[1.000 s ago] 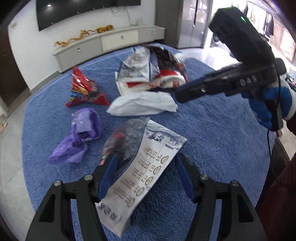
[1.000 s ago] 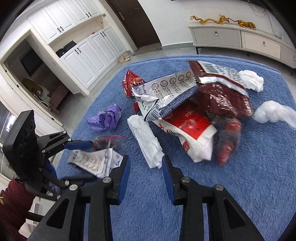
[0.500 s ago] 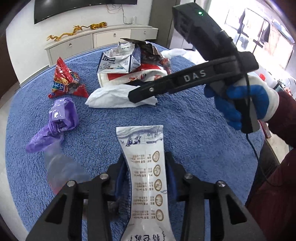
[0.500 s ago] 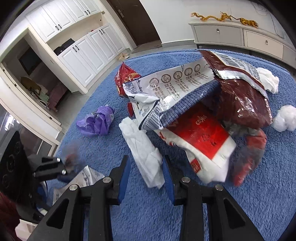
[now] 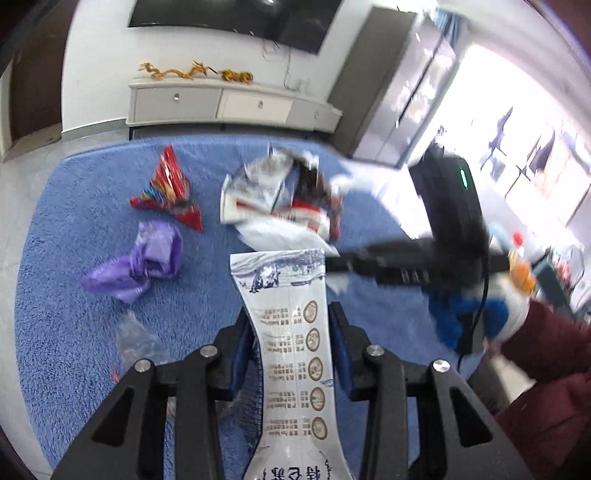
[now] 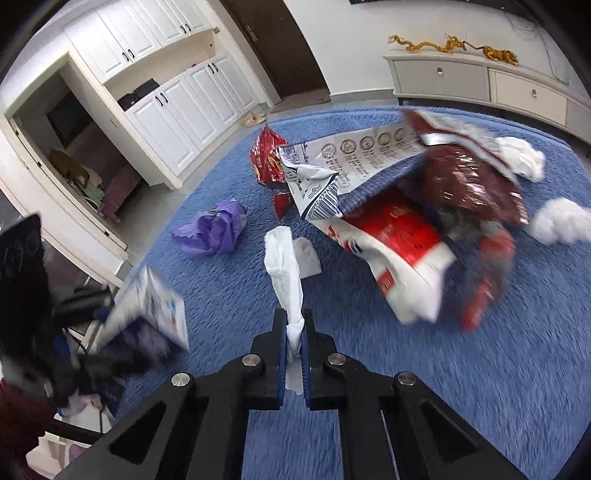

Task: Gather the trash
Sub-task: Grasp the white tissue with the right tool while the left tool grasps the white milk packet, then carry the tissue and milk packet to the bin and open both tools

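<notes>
On a round blue pile rug (image 6: 461, 369) covering a pale floor, trash is lying scattered in a loose cluster. Left gripper (image 5: 290, 339): its jaws are pressing on both sides of a white printed wrapper (image 5: 291, 332), which is standing upright between them, lifted clear of the rug. Right gripper (image 6: 294, 343): its jaws are closed on the near end of a white tissue (image 6: 286, 273), whose far end is trailing across the rug. Beyond the tissue, a heap of opened packets is resting on the rug: a grey-and-white printed bag (image 6: 351, 162), a red-and-white bag (image 6: 399, 251) and a dark maroon foil bag (image 6: 469, 184). Left of the heap, a crumpled purple plastic bag (image 6: 218, 232) and a red snack packet (image 6: 267, 155) are lying well apart from each other. Two white wads (image 6: 561, 221) are sitting near the rug's right edge in the right wrist view. A crumpled clear film (image 5: 135, 336) is lying just beside the left gripper. Along the far wall, a low grey sideboard (image 5: 229, 103) is carrying golden dragon figurines (image 5: 192, 72) beneath a dark wall-mounted screen (image 5: 236, 14). White panelled cabinets (image 6: 166, 85) are lining the adjoining side of the room. A blue-gloved hand (image 5: 465, 314) with a maroon sleeve (image 5: 546, 354) is holding the right gripper.
</notes>
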The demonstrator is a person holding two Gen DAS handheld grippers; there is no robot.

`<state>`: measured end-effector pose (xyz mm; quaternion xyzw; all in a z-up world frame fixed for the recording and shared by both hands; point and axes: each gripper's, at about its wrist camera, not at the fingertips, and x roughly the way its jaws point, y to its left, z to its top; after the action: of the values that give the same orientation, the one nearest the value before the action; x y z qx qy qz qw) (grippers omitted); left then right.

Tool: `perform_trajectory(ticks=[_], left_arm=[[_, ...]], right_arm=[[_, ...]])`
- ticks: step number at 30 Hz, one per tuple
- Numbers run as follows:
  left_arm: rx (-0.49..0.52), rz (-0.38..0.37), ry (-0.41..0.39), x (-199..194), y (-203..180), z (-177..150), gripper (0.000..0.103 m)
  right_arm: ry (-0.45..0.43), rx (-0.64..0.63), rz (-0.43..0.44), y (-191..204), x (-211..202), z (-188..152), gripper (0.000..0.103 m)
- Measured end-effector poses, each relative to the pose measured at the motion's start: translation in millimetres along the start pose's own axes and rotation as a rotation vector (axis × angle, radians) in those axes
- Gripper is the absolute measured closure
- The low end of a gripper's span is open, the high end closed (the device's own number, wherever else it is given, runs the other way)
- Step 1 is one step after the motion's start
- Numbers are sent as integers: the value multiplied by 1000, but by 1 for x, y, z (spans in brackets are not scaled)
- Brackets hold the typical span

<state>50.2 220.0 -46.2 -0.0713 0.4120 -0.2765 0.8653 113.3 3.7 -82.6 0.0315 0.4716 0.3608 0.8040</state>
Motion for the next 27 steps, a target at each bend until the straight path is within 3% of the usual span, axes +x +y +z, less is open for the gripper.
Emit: perform_trajectory(ticks=[6,13,20,27], left_arm=[[-87,-17,-107,-39,-1,25,66],[-95,-1,-155,-50,-29,38,66],[-88,-41,-128,-8,-73,58,66],[-34,-90,-78,55,-136,100,66]], right_arm=[[-79,19,0,5,-46,-18,96],[-180,49,12,9,-90,-37,96],[-295,119,-8,-10,-136,-49,96],[-406,278,-64,-68,-186,-67,96]])
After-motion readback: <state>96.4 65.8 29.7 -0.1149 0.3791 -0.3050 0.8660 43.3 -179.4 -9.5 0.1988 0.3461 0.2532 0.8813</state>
